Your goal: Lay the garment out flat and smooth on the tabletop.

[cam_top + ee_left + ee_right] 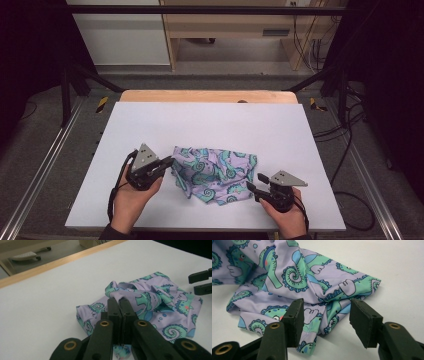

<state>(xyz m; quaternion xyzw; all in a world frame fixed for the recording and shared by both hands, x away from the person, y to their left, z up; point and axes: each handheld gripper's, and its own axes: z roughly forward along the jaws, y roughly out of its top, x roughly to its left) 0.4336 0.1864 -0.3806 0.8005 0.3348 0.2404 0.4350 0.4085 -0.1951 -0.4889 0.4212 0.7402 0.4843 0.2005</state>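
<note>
One cloth (215, 174) (crumpled) | two tongs: left tongs (169, 162), right tongs (255, 182)

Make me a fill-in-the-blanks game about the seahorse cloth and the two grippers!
1. The cloth lies crumpled on the ____ table.
2. The left gripper has its jaws ____ on a fold of the cloth.
3. The right gripper has its jaws ____, with the cloth's edge between them.
4. The cloth's background colour is ____.

Missing words: white; shut; open; purple
</note>
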